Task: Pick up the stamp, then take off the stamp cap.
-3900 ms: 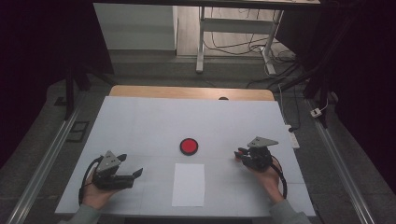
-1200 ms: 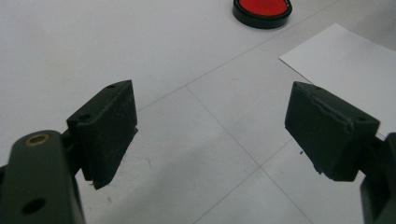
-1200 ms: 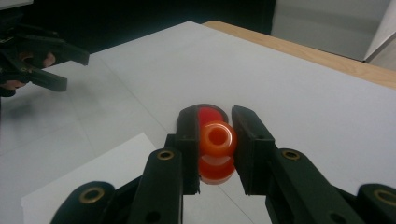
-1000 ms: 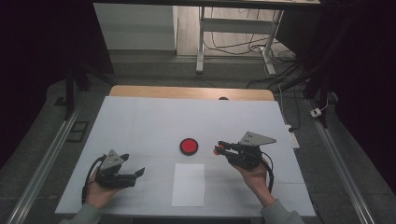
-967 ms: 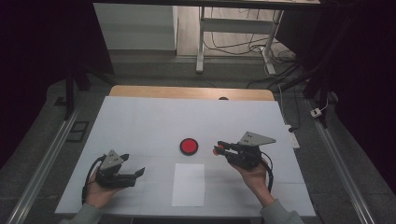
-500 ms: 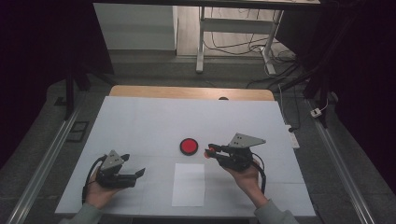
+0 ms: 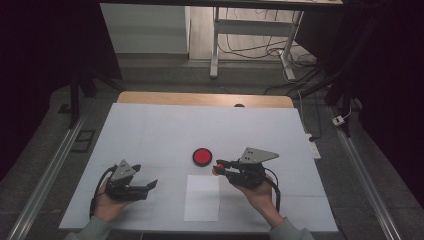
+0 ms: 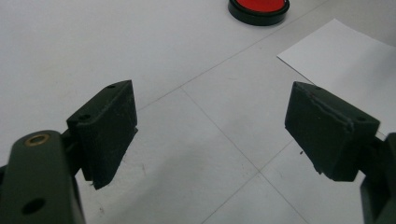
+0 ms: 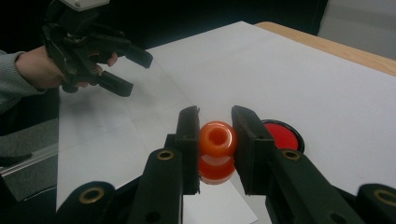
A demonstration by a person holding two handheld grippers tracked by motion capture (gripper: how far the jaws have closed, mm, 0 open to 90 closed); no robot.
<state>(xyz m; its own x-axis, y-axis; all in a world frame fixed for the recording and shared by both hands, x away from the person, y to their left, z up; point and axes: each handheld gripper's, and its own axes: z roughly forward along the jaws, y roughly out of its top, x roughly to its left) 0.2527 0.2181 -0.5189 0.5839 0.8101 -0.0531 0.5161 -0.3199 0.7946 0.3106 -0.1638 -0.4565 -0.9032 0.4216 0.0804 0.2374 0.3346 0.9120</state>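
My right gripper (image 9: 215,140) is shut on an orange spool-shaped piece (image 9: 216,150) with a hole through its end, held a little above the table. In the high view the right gripper (image 7: 216,169) hangs over the top right corner of a white paper sheet (image 7: 202,197), just right of a red disc with a black rim (image 7: 202,157). The red disc (image 9: 280,135) lies just behind the right jaw. My left gripper (image 7: 152,185) rests low at the front left, open, nothing between its pads (image 8: 109,126). The red disc (image 8: 258,6) and the paper sheet (image 8: 343,70) lie beyond it.
A white table top (image 7: 165,135) with faint grid lines carries everything; a wooden strip (image 7: 200,99) runs along its far edge. Metal rails (image 7: 45,175) flank the table. Desk legs and cables (image 7: 260,45) stand on the floor behind.
The right gripper has carried the orange piece left, from the right side of the table toward the red disc and the paper's corner. The left gripper has stayed put.
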